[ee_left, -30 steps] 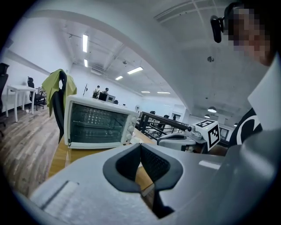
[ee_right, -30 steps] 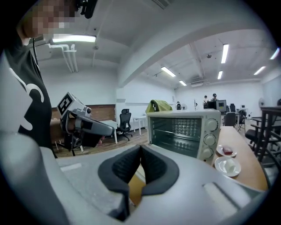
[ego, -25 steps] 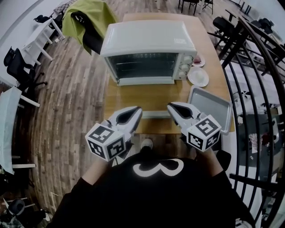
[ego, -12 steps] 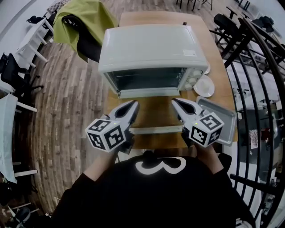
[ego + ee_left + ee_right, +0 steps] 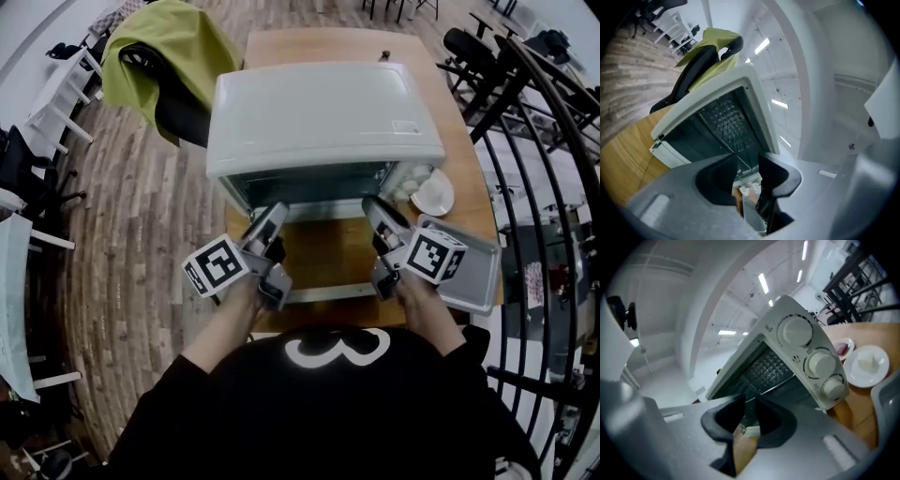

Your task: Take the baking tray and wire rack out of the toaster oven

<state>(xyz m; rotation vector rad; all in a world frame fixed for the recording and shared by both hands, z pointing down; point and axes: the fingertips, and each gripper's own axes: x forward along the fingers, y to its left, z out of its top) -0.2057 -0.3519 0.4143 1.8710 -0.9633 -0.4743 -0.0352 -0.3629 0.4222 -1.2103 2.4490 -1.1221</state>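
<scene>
The toaster oven [image 5: 319, 117] stands on the wooden table [image 5: 319, 42] with its door [image 5: 319, 292] folded down toward the person; both grippers hover over that door, pointing into the oven's mouth. The left gripper [image 5: 275, 211] is at the oven's left front corner; its jaws have just been opening and stand apart, nothing between them. The right gripper [image 5: 373, 204] is at the oven's right front, just below the knobs [image 5: 820, 363]; its jaws have also just been opening and show only a narrow gap, pinching nothing. The wire rack [image 5: 723, 112] sits inside the oven. The baking tray [image 5: 478, 277] is already out, lying on the table to the right of the oven's door, with a white plate [image 5: 436, 195] just beside the oven's right front corner.
</scene>
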